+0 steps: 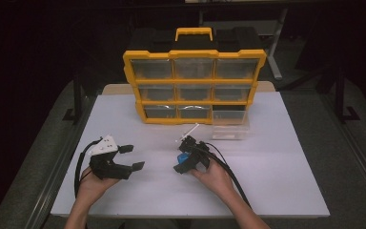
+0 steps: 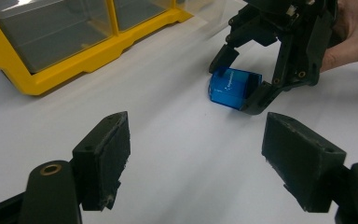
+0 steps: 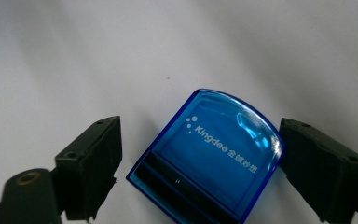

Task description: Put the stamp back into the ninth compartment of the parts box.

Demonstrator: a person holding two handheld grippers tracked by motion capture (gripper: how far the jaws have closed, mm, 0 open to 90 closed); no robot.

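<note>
Where the white table (image 1: pixel 267 186) lies bare near the person, a small blue translucent box (image 3: pixel 209 156) rests on it, a little right of the middle, well short of the yellow organizer (image 1: pixel 194 86). White lettering on its lid reads "Kingdee", followed by several small Chinese characters that cannot be read surely, with a cluster of white dots just before the word. The right gripper (image 3: pixel 200 163) stands over the box with its jaws spread: the right jaw touches or nearly touches the box's rounded edge, while the left jaw stays apart from it, so the box is bracketed but not clamped. In the left gripper view the same box (image 2: pixel 234 87) sits between those jaws on the table. The left gripper (image 2: pixel 196 154), to the left and well apart from the box, hangs released with its jaws wide. The organizer stands at the far side, its clear drawers closed, and a clear drawer (image 1: pixel 229 130) lies out on the table just before its lower right corner.
</note>
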